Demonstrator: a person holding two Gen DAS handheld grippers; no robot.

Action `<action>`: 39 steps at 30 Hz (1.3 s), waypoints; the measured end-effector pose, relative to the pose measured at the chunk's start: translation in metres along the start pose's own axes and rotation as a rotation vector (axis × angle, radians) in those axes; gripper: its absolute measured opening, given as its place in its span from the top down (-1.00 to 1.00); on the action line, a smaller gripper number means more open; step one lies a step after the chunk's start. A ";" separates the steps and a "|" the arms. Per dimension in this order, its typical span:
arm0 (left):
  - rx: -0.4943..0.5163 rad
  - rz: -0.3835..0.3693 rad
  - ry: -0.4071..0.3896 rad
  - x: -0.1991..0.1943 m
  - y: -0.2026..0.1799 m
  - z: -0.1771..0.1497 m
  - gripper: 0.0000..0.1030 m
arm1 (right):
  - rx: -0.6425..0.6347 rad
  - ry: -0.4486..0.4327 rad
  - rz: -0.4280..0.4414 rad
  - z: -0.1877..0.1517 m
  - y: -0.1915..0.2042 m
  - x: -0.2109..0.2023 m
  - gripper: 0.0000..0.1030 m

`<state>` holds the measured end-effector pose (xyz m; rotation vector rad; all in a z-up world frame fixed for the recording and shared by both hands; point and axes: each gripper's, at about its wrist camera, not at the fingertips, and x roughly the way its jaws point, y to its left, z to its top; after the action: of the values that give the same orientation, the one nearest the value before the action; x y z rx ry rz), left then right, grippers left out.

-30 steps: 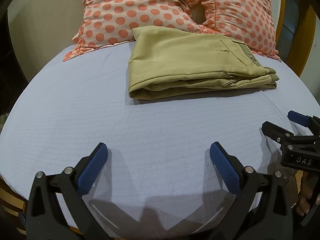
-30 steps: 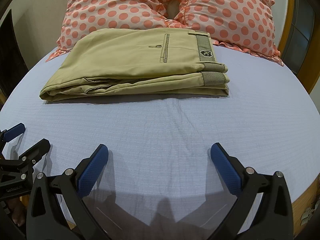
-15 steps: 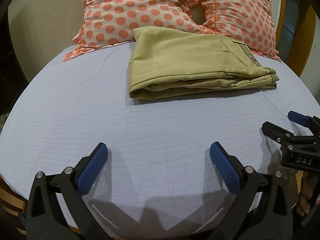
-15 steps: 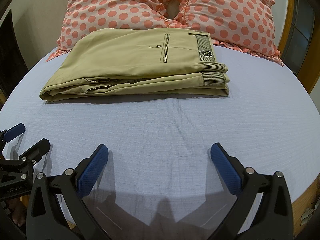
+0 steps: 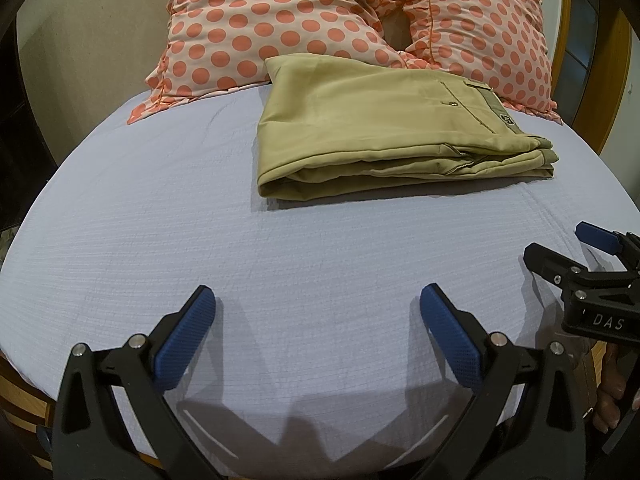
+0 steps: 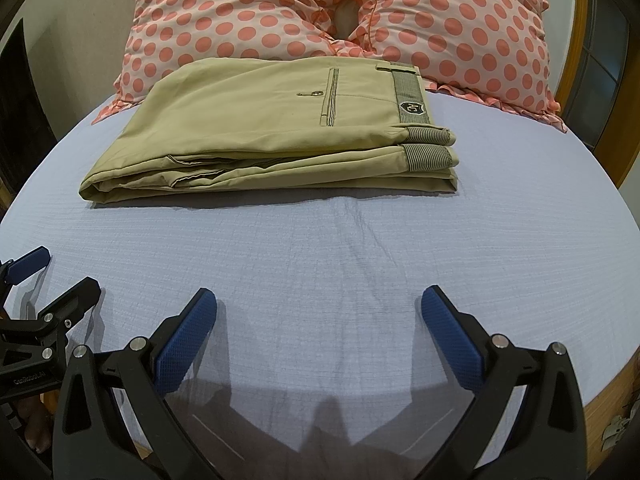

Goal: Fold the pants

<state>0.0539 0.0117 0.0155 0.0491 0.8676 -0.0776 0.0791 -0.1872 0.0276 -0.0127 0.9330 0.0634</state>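
The khaki pants [image 5: 380, 136] lie folded in a neat stack on the pale blue bed sheet [image 5: 200, 220], near the pillows; they also show in the right wrist view [image 6: 272, 136], waistband to the right. My left gripper [image 5: 316, 304] is open and empty, low over the sheet near the bed's front edge, well short of the pants. My right gripper [image 6: 320, 304] is open and empty too, beside the left one. Each gripper shows at the edge of the other's view, the right gripper [image 5: 560, 248] and the left gripper [image 6: 60, 276].
Two pink pillows with orange dots [image 6: 248, 12] [image 6: 460, 20] lean at the head of the bed behind the pants. A wooden bed frame [image 5: 592, 92] rises at the right. Bare sheet [image 6: 360, 240] lies between the grippers and the pants.
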 end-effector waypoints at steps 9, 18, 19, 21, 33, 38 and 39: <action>0.000 0.000 0.000 0.000 0.000 0.000 -0.97 | 0.000 0.000 0.000 0.000 0.000 0.000 -0.97; 0.000 0.000 -0.001 0.000 0.000 0.000 -0.97 | 0.001 -0.001 -0.001 0.000 0.001 0.000 -0.97; 0.000 0.000 -0.001 0.000 0.000 0.000 -0.97 | 0.001 -0.001 -0.001 0.000 0.001 0.000 -0.97; 0.000 0.000 -0.001 0.000 0.000 0.000 -0.97 | 0.001 -0.001 -0.001 0.000 0.001 0.001 -0.97; -0.005 0.002 0.017 0.002 0.002 0.005 -0.97 | 0.001 -0.002 -0.001 0.000 0.001 0.001 -0.97; -0.011 0.006 0.019 0.002 0.002 0.006 -0.97 | 0.001 -0.002 -0.001 0.000 0.001 0.001 -0.97; -0.010 0.006 0.018 0.002 0.003 0.007 -0.97 | 0.001 -0.002 -0.001 0.000 0.001 0.001 -0.97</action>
<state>0.0607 0.0137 0.0182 0.0429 0.8862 -0.0677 0.0798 -0.1865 0.0271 -0.0120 0.9308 0.0621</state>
